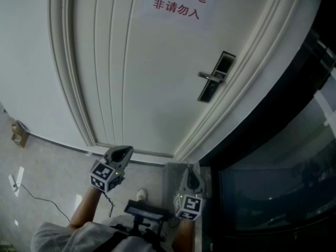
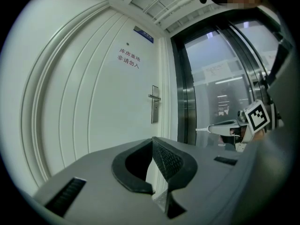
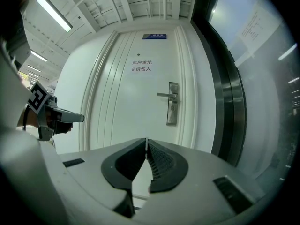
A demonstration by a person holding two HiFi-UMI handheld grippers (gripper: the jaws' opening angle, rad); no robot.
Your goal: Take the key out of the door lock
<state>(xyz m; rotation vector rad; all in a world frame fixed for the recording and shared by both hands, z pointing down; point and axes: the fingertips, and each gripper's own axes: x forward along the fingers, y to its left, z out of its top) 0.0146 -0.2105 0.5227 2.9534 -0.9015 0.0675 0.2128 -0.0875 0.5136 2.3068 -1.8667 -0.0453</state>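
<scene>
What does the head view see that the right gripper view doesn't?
Only the head view shows the grey floor, a white shoe and the person's forearm.

Only the right gripper view shows the ceiling lights and the blue sign above the door.

Both show the white door, its red notice, the lever handle on its lock plate, and the dark glass wall.
</scene>
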